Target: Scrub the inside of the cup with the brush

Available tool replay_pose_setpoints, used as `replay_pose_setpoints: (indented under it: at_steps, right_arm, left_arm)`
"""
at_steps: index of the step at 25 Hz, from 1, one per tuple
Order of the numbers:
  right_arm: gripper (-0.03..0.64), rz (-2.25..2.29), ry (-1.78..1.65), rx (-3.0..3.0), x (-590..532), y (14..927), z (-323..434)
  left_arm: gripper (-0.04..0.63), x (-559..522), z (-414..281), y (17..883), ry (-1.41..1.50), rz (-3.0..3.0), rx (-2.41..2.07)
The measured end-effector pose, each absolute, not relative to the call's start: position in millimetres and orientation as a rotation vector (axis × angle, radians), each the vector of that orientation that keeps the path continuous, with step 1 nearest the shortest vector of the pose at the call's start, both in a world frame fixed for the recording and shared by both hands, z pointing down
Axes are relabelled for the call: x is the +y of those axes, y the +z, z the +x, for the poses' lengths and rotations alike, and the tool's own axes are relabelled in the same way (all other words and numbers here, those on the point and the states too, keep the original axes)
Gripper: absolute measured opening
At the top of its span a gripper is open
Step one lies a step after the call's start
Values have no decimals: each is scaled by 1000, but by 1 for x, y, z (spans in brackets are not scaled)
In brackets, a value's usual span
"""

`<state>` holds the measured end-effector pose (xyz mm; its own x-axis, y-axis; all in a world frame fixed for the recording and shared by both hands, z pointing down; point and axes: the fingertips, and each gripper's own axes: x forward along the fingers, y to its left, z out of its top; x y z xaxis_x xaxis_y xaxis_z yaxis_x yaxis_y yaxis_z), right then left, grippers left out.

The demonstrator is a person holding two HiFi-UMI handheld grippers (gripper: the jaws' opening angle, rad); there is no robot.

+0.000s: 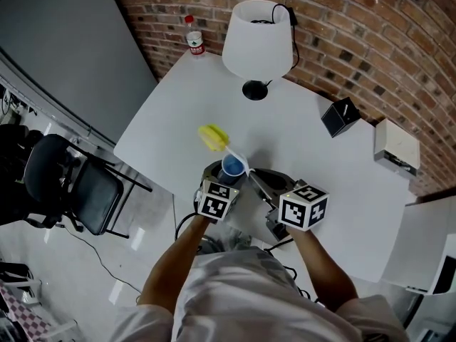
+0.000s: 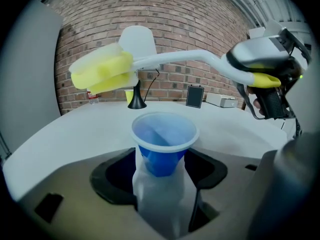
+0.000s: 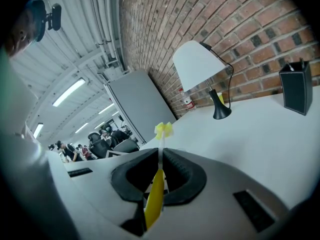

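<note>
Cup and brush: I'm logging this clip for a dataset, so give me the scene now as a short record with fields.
cup: blue, upright, mouth up, nothing seen inside
left gripper: jaws closed on the cup
brush: white handle, yellow grip end
right gripper: jaws closed on the brush handle
sponge head: yellow, in the air above and beyond the cup, not inside it
scrubbing: not yet begun
table: white, with a lamp and a bottle near the brick wall
</note>
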<state>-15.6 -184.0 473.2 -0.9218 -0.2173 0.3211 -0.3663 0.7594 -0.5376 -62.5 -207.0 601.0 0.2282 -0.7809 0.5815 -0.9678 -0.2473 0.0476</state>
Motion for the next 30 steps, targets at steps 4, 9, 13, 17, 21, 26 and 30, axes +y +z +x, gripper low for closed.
replay_pose_setpoints:
  at_steps: [4,9,13,17,21,26,30]
  right_arm:
    - [28,457,902,-2714,-184,477,-17]
    - [28,476,891,-2709,-183,480,-20]
    - [28,520,884,-2702,-181,480,-19]
    - [28,579,871,-2700,-179,477,-19]
    - [28,636,848,-2692,-171,472,-21]
    - [28,700,815,-2680,-157,468,-24]
    - [26,759,781,-2677,-145,462,-27]
  left_arm:
    - [290,-202,-65,597,645,2086,-1623]
    - [290,-196,-71,595,637,2066,-1658]
    - [288,-188,-73,594,612,2061,-1643]
    - [288,-177,-76,592,575,2067,-1625]
    - [286,-164,-81,581,546,2088,-1627]
    - [249,-149,-87,556,493,2106,-1653]
    - [216,-138,-93,530,455,2144,-1675]
